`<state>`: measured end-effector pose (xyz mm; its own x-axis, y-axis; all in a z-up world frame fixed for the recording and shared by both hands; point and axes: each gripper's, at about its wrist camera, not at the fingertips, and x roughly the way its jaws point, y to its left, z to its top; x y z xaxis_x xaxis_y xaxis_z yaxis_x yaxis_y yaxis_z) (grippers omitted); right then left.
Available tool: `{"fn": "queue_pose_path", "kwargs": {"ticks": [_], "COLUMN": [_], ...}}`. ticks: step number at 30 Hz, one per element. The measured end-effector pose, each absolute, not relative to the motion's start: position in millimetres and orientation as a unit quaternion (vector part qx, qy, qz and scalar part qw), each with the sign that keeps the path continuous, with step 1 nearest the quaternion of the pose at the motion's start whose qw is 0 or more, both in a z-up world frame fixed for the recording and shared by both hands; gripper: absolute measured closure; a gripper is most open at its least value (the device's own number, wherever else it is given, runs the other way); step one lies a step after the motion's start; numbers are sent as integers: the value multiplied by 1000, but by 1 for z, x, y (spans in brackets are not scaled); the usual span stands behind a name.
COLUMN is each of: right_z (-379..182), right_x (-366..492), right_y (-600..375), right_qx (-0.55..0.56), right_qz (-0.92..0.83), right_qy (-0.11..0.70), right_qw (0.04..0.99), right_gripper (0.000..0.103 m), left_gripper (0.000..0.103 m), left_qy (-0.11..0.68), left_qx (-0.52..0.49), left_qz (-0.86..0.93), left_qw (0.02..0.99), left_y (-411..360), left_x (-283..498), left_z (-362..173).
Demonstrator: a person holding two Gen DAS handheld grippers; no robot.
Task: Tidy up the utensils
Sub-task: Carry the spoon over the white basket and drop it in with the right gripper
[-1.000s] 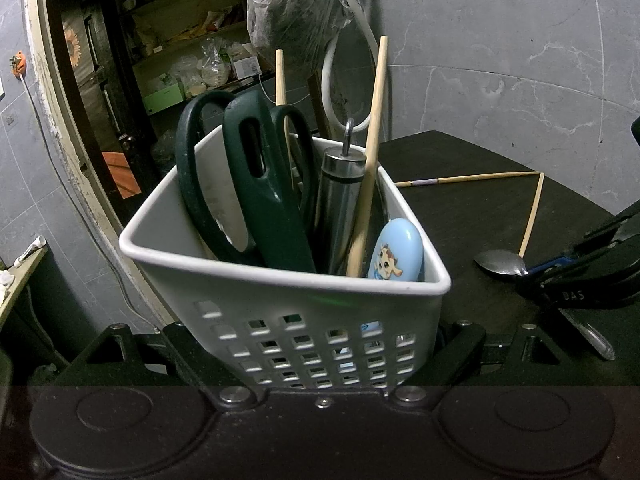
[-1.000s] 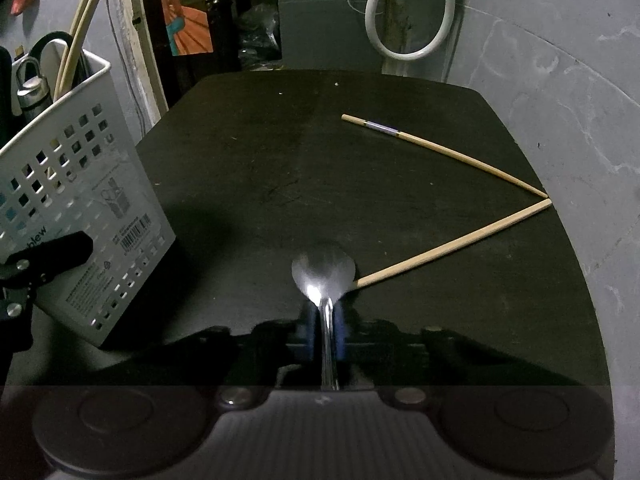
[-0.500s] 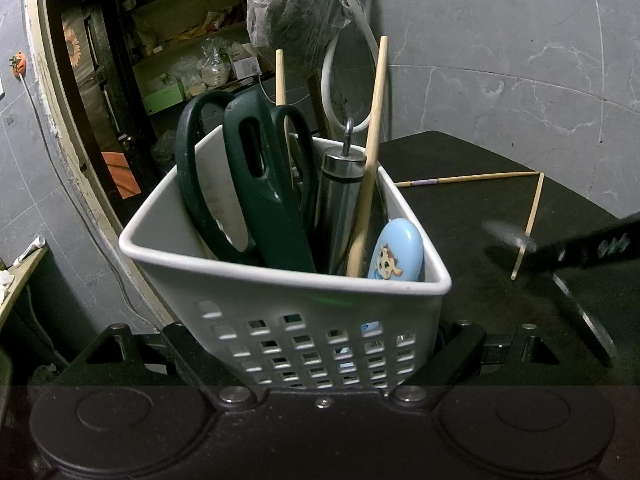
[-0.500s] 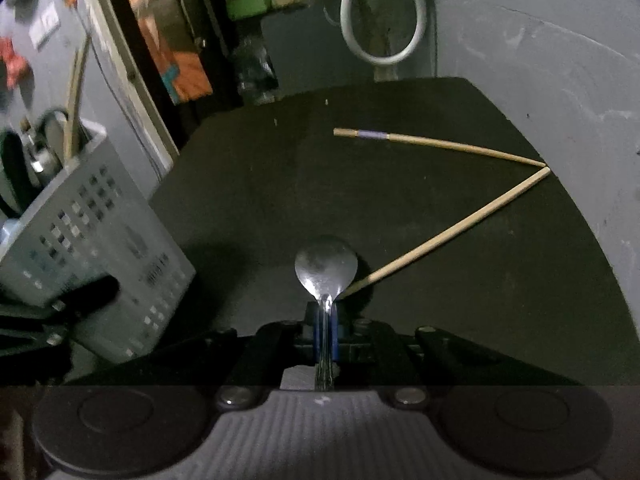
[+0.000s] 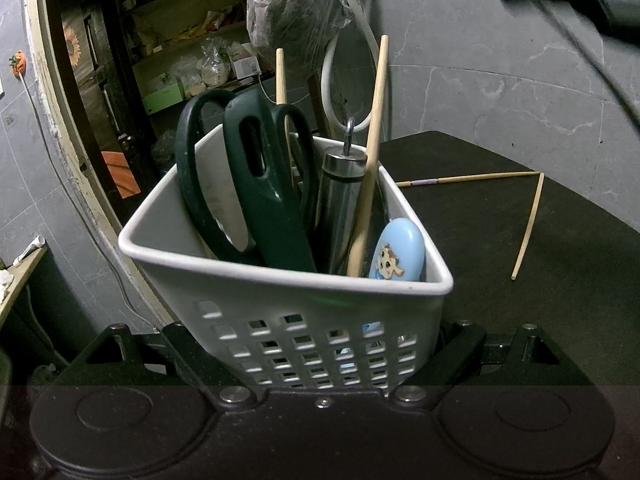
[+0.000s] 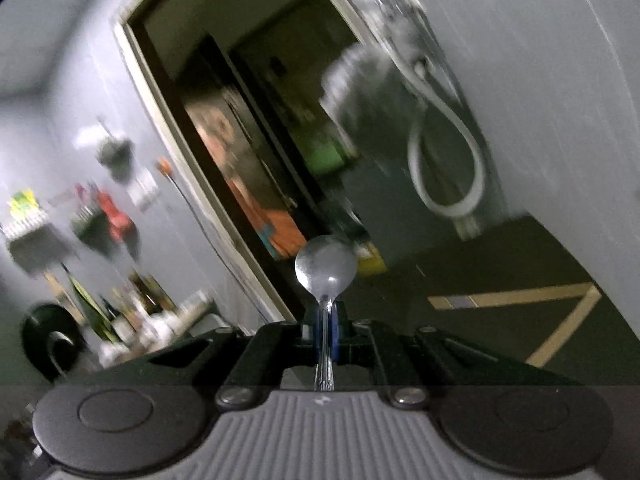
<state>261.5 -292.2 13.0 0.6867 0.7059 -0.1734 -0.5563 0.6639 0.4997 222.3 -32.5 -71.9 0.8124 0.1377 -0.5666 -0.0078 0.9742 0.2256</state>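
Above the table, right gripper (image 6: 326,330) is clamped on the spoon (image 6: 326,266), bowl at 12 o'clock. Left gripper (image 5: 320,364) pinches the white caddy (image 5: 280,288) at its base. Suggest tipping the spoon handle-down, aiming for the gap beside the scissors (image 5: 256,184); avoid snagging the upright chopsticks (image 5: 370,160).

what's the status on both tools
Right tool clamps the shiny metal spoon. Left tool grips the white perforated plastic caddy. Nothing blocking.

Black claw (image 6: 326,336) (blue pads (image 6: 318,334)), silver screws, ribbed grey housing.
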Motion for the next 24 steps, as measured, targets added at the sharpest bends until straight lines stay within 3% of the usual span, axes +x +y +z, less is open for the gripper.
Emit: {"fn": "queue_pose_path", "kwargs": {"ticks": [10,24], "right_z": [65,20], "right_x": [304,314], "right_y": [-227,-186], "right_qx": [213,220], "right_qz": [467,490], "right_qy": [101,122], "right_qw": [852,835], "right_gripper": [96,96], "left_gripper": [13,13], "left_qy": [302,295], "left_qx": [109,115], "left_qz": [35,24], "left_qw": [946,948], "left_y": [-31,-29], "left_x": [223,220], "left_z": [-73,-75]}}
